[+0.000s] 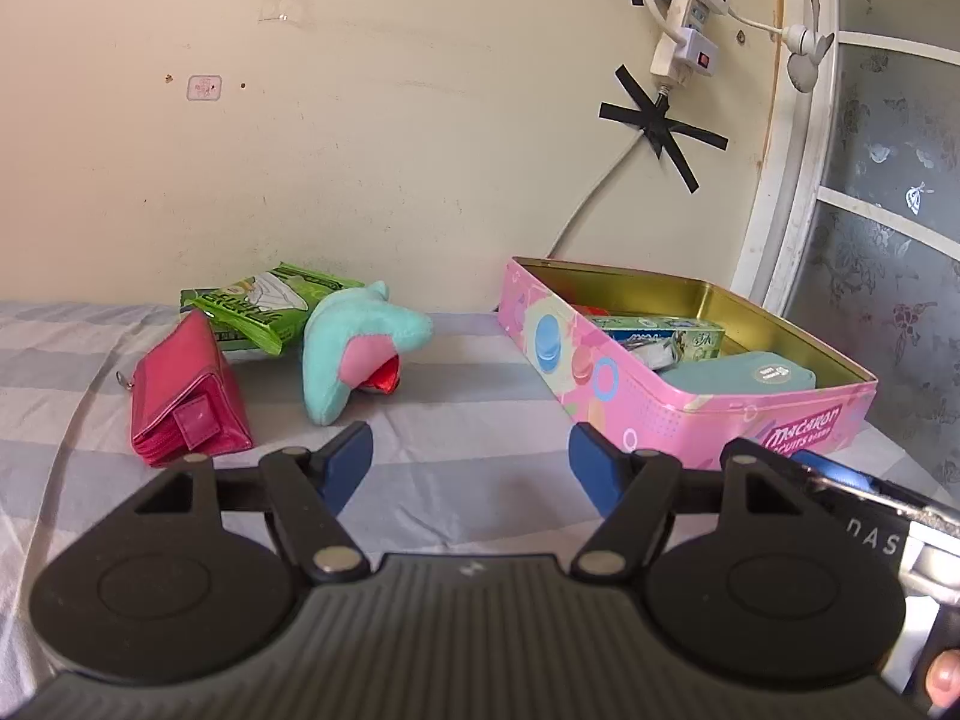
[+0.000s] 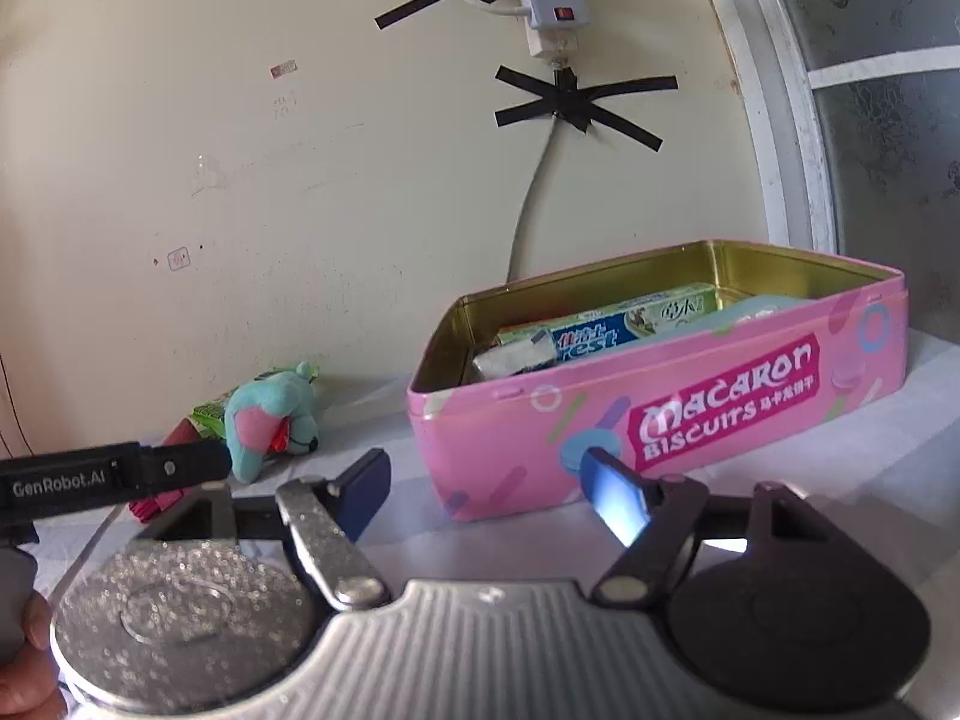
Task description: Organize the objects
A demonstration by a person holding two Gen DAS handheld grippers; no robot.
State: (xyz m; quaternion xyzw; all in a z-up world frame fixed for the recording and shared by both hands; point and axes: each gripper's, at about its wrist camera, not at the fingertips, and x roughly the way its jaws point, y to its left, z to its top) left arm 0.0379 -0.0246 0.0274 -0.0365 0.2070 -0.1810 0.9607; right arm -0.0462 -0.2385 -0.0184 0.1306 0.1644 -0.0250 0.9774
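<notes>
Left of the pink tin (image 1: 690,402), which sits on the striped bed (image 1: 456,402) already holding boxes, the wallet (image 1: 186,399), snack packet (image 1: 264,306) and plush toy (image 1: 354,348) await packing, so left tool (image 1: 471,462) and right tool (image 2: 492,492) hover apart, empty.

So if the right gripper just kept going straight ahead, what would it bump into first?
Probably the pink biscuit tin: its front wall sits just beyond the open right gripper, nothing between them. Depth is hard to judge through the fisheye.
</notes>
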